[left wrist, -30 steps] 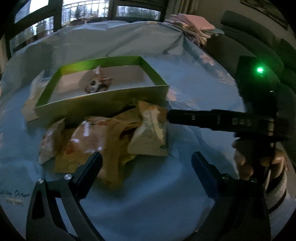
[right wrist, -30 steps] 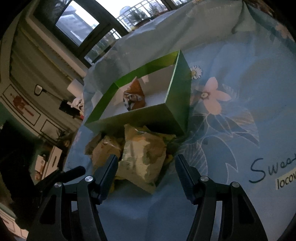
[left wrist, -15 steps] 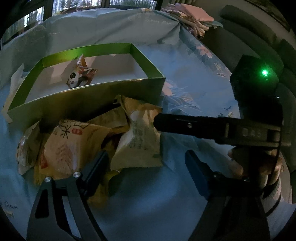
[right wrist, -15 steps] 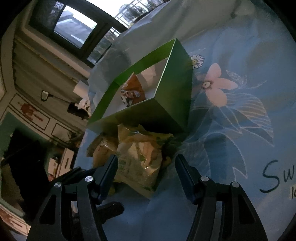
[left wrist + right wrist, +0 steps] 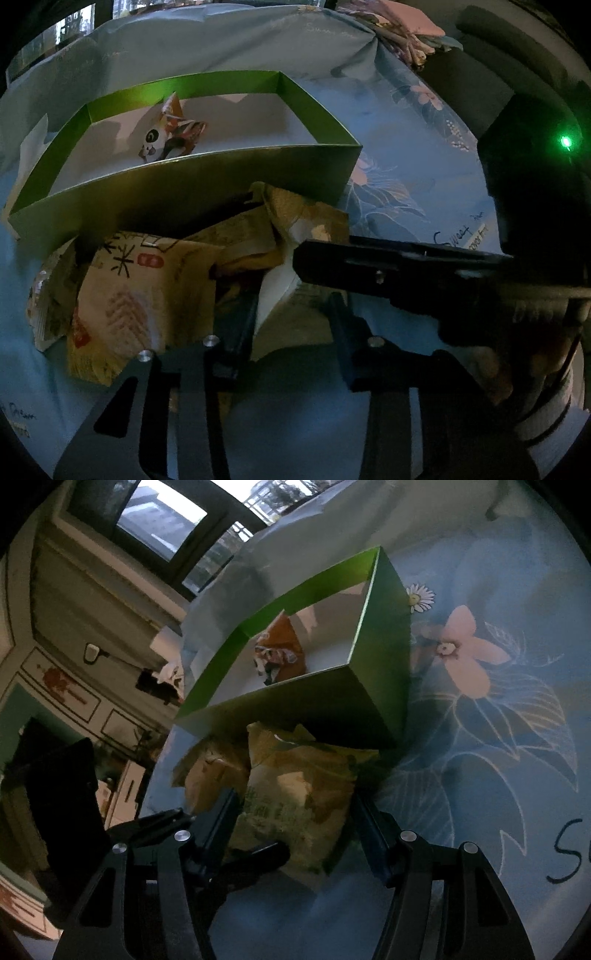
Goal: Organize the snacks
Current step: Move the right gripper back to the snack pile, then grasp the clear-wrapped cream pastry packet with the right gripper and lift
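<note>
Both wrist cams sit closer and lower over the snack pile than a second ago, and the left gripper point(image 5: 291, 325) has just been closing its jaws, from wide apart to narrow, with the pale white-and-yellow snack packet point(image 5: 284, 291) between them. Contact is hard to confirm in this light; the packet edge sits in the gap and the left finger point(image 5: 240, 325) looks pressed to it, so I read it as pinching that packet.

Right gripper point(image 5: 295, 819) stays spread, straddling the same green-and-cream packet point(image 5: 295, 797) from the other side, pads not clearly touching. Its black finger point(image 5: 369, 262) crosses the left cam view just over the pile, with the person's hand point(image 5: 491, 365) behind it, dim.

Pile: several crinkled foil packets lie heaped on the light blue floral cloth point(image 5: 498, 738), among them a cream packet with black and red print point(image 5: 136, 288), left of the gripped one. All touch or overlap, and the heap butts up against the near wall of the green cardboard box point(image 5: 184, 184).

Inside the open box, one orange packet with a cartoon cat face point(image 5: 166, 136) lies on the white floor, back-left part.

Far side: folded pink cloth point(image 5: 406, 26) at the table edge, windows point(image 5: 162, 520) beyond.
</note>
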The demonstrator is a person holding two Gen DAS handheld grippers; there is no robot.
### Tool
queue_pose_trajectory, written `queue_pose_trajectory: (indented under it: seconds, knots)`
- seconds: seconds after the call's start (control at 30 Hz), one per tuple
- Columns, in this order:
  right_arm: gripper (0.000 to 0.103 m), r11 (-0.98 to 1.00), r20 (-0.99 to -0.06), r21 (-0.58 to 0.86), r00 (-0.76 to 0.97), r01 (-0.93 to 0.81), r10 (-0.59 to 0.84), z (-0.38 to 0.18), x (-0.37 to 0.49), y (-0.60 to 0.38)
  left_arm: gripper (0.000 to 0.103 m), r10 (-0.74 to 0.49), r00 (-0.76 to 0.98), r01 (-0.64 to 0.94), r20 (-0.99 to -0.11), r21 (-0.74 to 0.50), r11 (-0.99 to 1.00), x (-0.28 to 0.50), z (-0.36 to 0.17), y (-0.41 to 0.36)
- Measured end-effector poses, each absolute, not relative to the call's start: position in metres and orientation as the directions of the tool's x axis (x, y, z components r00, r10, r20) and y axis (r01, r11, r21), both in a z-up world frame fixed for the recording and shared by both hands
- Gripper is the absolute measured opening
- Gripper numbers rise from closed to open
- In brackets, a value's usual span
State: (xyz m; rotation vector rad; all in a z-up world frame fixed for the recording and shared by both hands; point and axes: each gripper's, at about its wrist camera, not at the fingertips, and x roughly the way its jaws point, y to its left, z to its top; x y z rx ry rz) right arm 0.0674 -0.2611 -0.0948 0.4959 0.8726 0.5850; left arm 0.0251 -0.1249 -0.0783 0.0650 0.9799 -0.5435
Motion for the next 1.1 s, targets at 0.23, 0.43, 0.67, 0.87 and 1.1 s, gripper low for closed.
queue_pose_trajectory:
  seconds: [0.23, 0.43, 0.67, 0.87, 1.1]
  knots:
    - [0.034, 0.759, -0.555, 0.574, 0.536, -0.306, 0.636, -0.088, 0.062, -0.258, 0.031, -0.419, 0.448, 0.465, -0.79, -0.195, 0.863, 0.021, -0.075, -0.124]
    - [0.03, 0.737, -0.512, 0.591, 0.553, -0.327, 0.657, -0.077, 0.048, -0.266, 0.03, -0.433, 0.473, 0.485, -0.767, -0.184, 0.855, 0.005, -0.06, -0.123]
    - [0.03, 0.729, -0.446, 0.58, 0.608, -0.363, 0.657, -0.048, 0.026, -0.268, 0.03, -0.456, 0.528, 0.508, -0.716, -0.164, 0.846, -0.01, -0.03, -0.116]
    - [0.03, 0.749, -0.42, 0.528, 0.643, -0.401, 0.64, -0.017, 0.029, -0.259, 0.03, -0.459, 0.577, 0.506, -0.675, -0.146, 0.85, -0.001, -0.007, -0.108]
    - [0.03, 0.744, -0.378, 0.498, 0.661, -0.445, 0.648, 0.017, 0.058, -0.241, 0.03, -0.452, 0.635, 0.485, -0.627, -0.133, 0.865, 0.031, 0.024, -0.092]
